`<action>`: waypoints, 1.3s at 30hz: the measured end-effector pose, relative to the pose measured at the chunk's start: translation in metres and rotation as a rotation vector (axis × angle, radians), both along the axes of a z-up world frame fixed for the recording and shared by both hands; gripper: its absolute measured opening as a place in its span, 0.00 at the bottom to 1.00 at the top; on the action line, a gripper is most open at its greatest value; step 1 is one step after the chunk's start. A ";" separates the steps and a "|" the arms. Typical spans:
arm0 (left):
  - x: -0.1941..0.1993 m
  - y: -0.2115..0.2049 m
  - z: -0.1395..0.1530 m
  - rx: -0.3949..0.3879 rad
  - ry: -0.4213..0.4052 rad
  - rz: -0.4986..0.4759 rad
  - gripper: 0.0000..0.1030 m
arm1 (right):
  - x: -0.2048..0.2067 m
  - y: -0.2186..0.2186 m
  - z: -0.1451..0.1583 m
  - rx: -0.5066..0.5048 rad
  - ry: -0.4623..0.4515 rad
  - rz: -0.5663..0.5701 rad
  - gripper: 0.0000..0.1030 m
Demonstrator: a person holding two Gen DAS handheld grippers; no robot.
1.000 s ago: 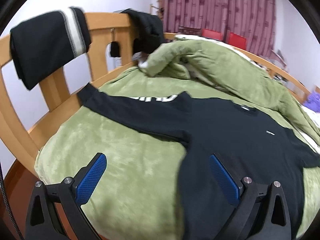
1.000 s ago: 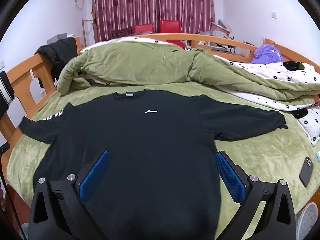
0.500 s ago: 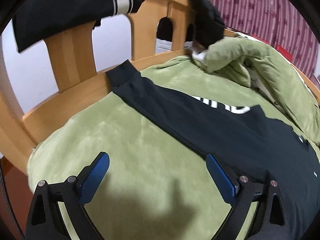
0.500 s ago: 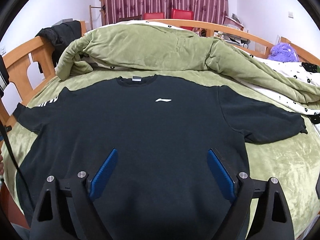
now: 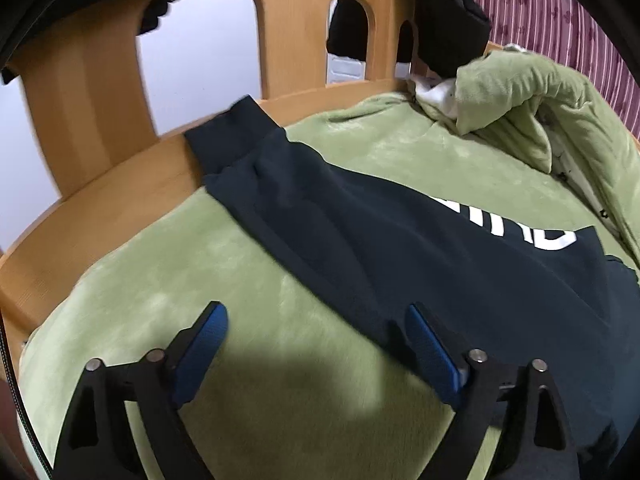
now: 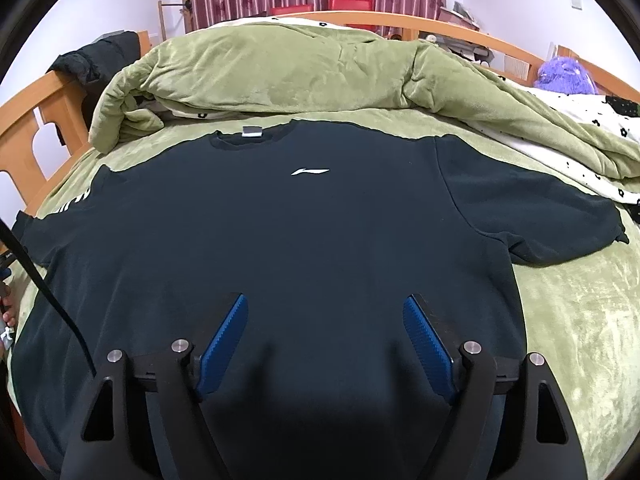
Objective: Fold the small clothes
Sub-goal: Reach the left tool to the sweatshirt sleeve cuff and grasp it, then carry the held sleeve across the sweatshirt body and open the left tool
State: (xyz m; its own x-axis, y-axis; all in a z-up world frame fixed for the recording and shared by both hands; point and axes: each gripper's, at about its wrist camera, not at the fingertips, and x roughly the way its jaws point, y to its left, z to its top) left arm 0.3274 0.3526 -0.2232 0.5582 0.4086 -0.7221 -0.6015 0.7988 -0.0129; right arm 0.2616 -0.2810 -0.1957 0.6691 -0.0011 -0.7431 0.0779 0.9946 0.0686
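The left gripper (image 5: 316,344) hangs low over the green blanket (image 5: 168,304) with its fingers spread wide and nothing between them; its right finger (image 5: 430,354) sits at the lower edge of the sweatshirt's sleeve (image 5: 320,216). The right gripper (image 6: 325,336) is likewise wide apart and empty, above the lower middle of the black sweatshirt (image 6: 280,232). The sweatshirt lies flat, front up, on the blanket, both sleeves stretched sideways. The left cuff (image 5: 232,136) reaches onto the wooden bed rail (image 5: 120,196). Beyond the collar a green quilt (image 6: 280,72) is bunched up.
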 end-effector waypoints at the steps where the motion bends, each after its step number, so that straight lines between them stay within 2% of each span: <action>1: 0.008 0.002 -0.003 0.005 0.009 0.000 0.82 | 0.003 -0.001 -0.001 0.008 -0.001 -0.001 0.77; 5: 0.029 0.010 -0.011 -0.001 0.045 0.011 0.66 | 0.006 -0.008 -0.002 0.041 -0.017 -0.017 0.77; 7: 0.035 0.014 -0.013 -0.013 0.040 0.028 0.61 | 0.006 -0.010 -0.003 0.048 -0.014 -0.013 0.77; 8: 0.037 0.015 -0.013 -0.014 0.036 0.033 0.54 | 0.005 -0.011 -0.004 0.045 -0.013 -0.014 0.77; 9: 0.039 0.016 -0.014 -0.015 0.031 0.036 0.41 | 0.004 -0.013 -0.004 0.044 -0.015 -0.016 0.77; 10: 0.041 0.016 -0.013 -0.009 0.032 0.036 0.34 | 0.003 -0.015 -0.004 0.046 -0.016 -0.017 0.77; 11: 0.045 0.016 -0.013 -0.002 0.034 0.036 0.19 | 0.002 -0.017 -0.004 0.048 -0.017 -0.019 0.77; 12: 0.046 0.014 -0.009 0.008 0.032 0.033 0.11 | 0.002 -0.019 -0.004 0.050 -0.018 -0.022 0.77; 18: 0.040 -0.005 0.030 0.029 -0.034 -0.019 0.08 | -0.006 -0.032 0.004 0.067 -0.045 -0.037 0.77; 21: 0.040 -0.029 0.057 0.032 -0.069 -0.066 0.08 | -0.011 -0.035 0.009 0.078 -0.056 -0.031 0.77; 27: 0.041 -0.101 0.107 0.072 -0.139 -0.201 0.08 | -0.024 -0.041 0.022 0.082 -0.100 -0.037 0.77; 34: 0.042 -0.188 0.136 0.037 -0.172 -0.334 0.08 | -0.035 -0.052 0.033 0.091 -0.134 -0.039 0.77; 39: 0.042 -0.250 0.142 0.026 -0.183 -0.406 0.08 | -0.039 -0.060 0.039 0.080 -0.149 -0.048 0.77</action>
State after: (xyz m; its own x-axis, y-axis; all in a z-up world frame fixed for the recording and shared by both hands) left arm 0.3693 0.1028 -0.0807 0.7946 0.1465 -0.5892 -0.2283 0.9713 -0.0664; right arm 0.2224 -0.3410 -0.1568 0.7722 0.0189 -0.6351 0.1088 0.9809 0.1615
